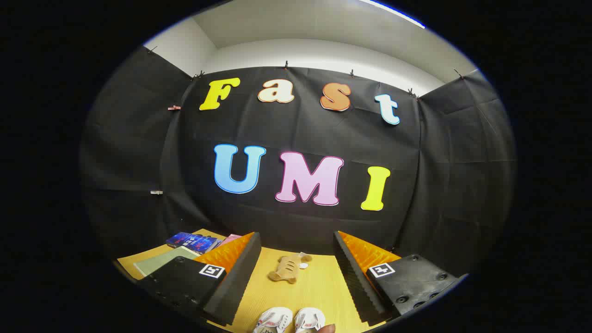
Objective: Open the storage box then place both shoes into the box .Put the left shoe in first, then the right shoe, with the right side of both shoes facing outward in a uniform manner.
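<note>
Gripper (296, 273) with fingers spread wide and holding nothing, raised over wooden table (319, 291); pair of white shoes (289, 320) lay side by side low between the fingers, nearer than the tan plush toy (285, 269); storage box not located.

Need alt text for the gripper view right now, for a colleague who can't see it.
The gripper is open over a wooden table, jaws wide apart, with two white shoes side by side between them. A tan plush toy lies beyond; books sit far left.
</note>
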The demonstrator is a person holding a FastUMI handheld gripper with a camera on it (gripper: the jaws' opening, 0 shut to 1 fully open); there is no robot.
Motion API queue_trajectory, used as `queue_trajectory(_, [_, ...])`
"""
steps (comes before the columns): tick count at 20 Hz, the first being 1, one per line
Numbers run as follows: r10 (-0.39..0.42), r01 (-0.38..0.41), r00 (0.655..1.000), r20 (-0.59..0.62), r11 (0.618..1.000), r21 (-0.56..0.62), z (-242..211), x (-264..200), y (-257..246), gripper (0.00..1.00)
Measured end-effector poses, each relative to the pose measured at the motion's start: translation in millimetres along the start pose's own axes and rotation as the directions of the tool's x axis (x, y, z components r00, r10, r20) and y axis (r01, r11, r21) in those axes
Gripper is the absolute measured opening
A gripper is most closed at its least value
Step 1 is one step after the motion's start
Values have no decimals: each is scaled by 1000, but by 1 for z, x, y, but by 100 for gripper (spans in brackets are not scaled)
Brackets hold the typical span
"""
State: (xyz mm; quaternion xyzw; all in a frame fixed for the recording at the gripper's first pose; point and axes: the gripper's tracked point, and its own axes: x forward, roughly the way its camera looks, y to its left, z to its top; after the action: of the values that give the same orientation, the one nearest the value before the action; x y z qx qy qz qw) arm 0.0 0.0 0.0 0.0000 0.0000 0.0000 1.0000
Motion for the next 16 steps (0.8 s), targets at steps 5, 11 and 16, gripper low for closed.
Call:
queue_trajectory(5, [17, -17, 1000, 1, 1000, 1, 1, -2, 8, 97])
queue_trajectory(11, [45, -45, 999, 7, 999, -8, 2, -3, 19, 97])
queue_trajectory(16, [62, -62, 998, 4, 998, -4, 4, -2, 29, 97])
